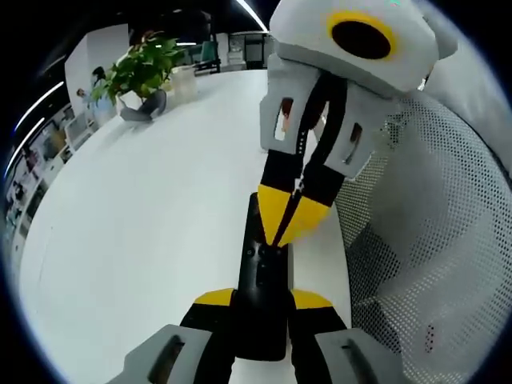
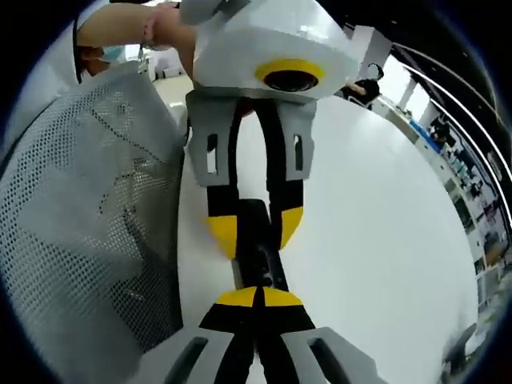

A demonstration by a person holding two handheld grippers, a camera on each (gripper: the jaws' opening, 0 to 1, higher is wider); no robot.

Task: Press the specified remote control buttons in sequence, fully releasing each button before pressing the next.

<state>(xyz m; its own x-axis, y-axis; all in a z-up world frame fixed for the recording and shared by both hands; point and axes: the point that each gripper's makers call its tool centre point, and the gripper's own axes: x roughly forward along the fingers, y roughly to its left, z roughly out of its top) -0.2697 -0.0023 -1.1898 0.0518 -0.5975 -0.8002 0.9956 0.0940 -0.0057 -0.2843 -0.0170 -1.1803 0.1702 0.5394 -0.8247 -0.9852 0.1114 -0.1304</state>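
On the white table [image 1: 144,208], the black remote control [image 1: 262,296] is lying gripped between the left gripper's [image 1: 264,302] fingers, while the right gripper's [image 2: 258,298] clenched fingers are pressing its top.

left tool [image 1: 260,302] clamped, right tool [image 2: 258,298] closed, tips facing

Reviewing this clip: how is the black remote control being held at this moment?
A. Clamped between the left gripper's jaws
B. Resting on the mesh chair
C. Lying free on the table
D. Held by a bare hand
A: the remote control sits between the yellow-tipped jaws of the left gripper, while the right gripper touches its top with closed tips.
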